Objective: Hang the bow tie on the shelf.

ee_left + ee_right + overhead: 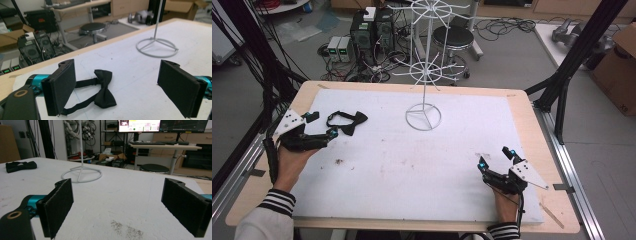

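Observation:
A black bow tie (pixel 349 121) with its strap looped lies on the white mat at the left. In the left gripper view the bow tie (pixel 104 88) rests just beyond my open jaws, nearer the left jaw. My left gripper (pixel 322 126) is open beside the tie, touching nothing. A white wire stand (pixel 424 116) rises from its ring base at the mat's middle back; that ring base (pixel 157 46) also appears in the left gripper view. My right gripper (pixel 495 159) is open and empty at the front right. From there the stand (pixel 81 173) and bow tie (pixel 21 166) lie far off.
The white mat (pixel 412 165) covers a wooden table (pixel 532 107). Dark specks (pixel 127 228) mark the mat near the right gripper. Black frame posts (pixel 579 50) stand at the table's right and left. Computers, cables and a stool (pixel 453 37) sit on the floor behind.

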A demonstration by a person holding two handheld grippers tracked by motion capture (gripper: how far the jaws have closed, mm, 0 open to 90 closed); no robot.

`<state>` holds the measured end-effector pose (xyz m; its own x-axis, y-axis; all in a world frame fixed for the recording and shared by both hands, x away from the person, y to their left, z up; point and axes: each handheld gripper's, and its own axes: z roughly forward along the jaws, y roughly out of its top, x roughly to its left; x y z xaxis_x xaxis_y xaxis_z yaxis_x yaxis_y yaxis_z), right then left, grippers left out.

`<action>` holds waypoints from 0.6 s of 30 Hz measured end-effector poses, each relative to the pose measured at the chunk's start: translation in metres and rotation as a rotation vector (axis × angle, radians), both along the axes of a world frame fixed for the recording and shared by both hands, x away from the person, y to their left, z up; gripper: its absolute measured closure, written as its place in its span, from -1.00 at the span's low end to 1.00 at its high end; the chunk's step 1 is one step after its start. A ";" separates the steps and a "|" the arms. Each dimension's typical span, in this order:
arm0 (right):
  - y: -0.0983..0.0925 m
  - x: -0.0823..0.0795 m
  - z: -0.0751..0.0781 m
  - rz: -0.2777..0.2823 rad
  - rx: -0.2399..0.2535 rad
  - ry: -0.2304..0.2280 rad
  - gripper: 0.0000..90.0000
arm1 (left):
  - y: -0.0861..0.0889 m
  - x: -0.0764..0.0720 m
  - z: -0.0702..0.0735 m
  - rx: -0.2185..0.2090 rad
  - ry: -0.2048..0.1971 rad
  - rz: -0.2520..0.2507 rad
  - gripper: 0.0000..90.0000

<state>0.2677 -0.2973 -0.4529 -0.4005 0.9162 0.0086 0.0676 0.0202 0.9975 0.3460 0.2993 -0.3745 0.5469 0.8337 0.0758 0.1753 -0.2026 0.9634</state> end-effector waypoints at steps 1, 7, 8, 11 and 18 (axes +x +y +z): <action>0.000 0.000 0.000 0.000 0.000 0.000 -0.79 | 0.000 0.003 0.002 0.006 0.013 -0.005 -0.66; 0.000 0.000 0.000 0.000 0.001 0.001 -0.78 | -0.002 0.025 0.004 0.037 0.112 -0.048 -0.64; 0.000 0.000 0.000 0.000 0.003 0.005 -0.78 | -0.002 0.032 0.003 0.039 0.145 -0.051 -0.64; 0.000 0.000 0.000 -0.001 0.001 0.002 -0.79 | -0.002 0.038 0.003 0.054 0.173 -0.048 -0.63; 0.000 0.000 0.000 0.001 0.008 0.006 -0.78 | -0.005 0.062 0.006 0.126 0.277 -0.068 -0.57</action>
